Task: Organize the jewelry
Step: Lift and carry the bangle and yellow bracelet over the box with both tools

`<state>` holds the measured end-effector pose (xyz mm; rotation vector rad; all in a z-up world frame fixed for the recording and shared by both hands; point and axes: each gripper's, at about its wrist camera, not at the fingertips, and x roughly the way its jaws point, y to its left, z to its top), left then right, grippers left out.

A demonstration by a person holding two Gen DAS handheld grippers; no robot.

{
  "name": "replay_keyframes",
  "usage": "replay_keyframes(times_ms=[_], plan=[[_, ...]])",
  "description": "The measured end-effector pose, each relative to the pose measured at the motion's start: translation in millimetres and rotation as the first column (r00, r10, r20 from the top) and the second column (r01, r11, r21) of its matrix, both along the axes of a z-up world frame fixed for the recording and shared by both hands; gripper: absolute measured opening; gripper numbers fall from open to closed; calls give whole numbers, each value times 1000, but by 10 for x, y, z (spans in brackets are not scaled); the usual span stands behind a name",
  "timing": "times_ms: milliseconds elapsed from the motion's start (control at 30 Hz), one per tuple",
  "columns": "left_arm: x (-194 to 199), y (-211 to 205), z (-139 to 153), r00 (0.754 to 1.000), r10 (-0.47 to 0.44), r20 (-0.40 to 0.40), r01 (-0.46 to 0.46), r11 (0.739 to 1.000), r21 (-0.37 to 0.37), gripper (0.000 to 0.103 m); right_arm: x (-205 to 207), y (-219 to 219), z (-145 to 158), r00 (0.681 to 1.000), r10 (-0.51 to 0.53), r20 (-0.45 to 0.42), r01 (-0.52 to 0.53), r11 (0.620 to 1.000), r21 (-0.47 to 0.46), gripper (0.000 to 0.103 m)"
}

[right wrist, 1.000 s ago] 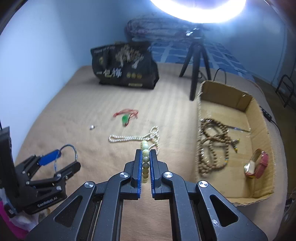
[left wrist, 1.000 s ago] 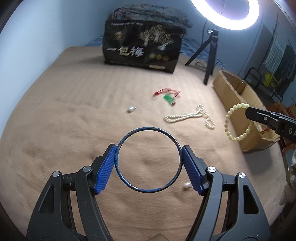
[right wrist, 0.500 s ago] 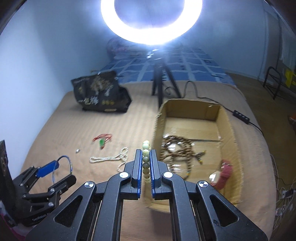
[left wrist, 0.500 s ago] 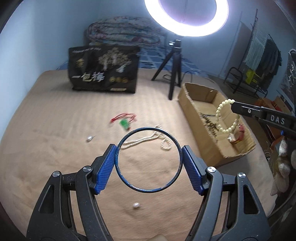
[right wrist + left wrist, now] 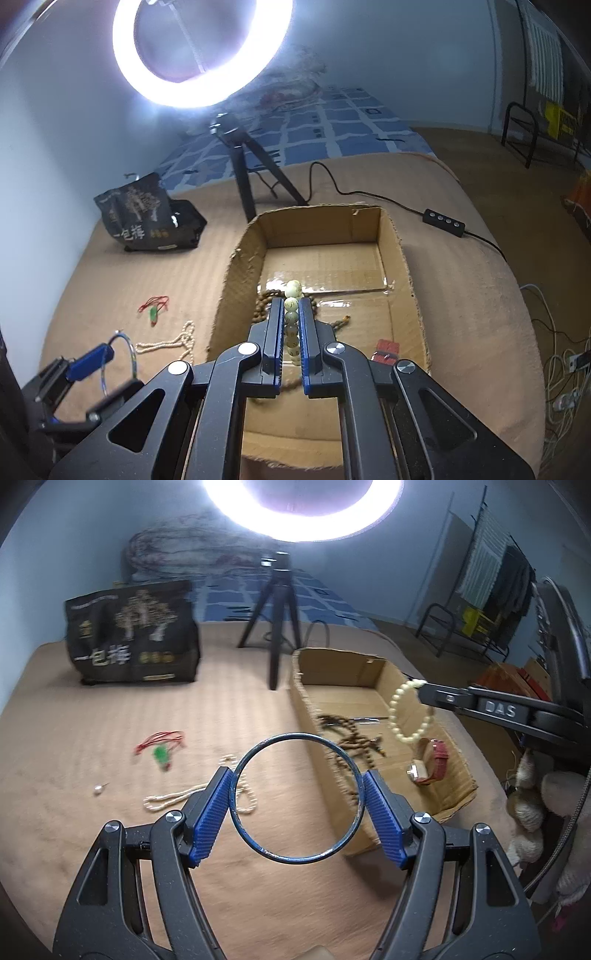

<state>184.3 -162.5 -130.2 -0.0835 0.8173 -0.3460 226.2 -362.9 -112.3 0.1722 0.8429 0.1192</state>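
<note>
Drop-off step: your right gripper (image 5: 291,325) clamps the bead bracelet (image 5: 291,314) above the cardboard box (image 5: 402,258); release next. Your left gripper (image 5: 297,805), jaws wide, pinches the blue bangle (image 5: 297,734) beside the box.

A glaring ring light (image 5: 199,51) on its tripod (image 5: 275,627) fronts pale blue walls (image 5: 48,110) and, seemingly, a bed (image 5: 332,122).

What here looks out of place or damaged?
Loose jewelry lies on the bed outside the cardboard box: a pearl necklace, a green pendant on red cord and a small single pearl. The box's near-left edge looks frayed.
</note>
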Motion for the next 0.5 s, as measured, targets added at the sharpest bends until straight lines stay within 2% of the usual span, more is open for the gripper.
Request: replay_keyframes(times_ms=[233, 500], plan=[[102, -351, -31, 999, -49, -5, 49, 999, -11, 73, 122, -168, -66, 1000, -25, -5, 25, 1000, 16, 6], [205, -517, -121, 996, -79, -49, 77, 997, -31, 73, 194, -297, -147, 999, -43, -16, 44, 999, 29, 6]])
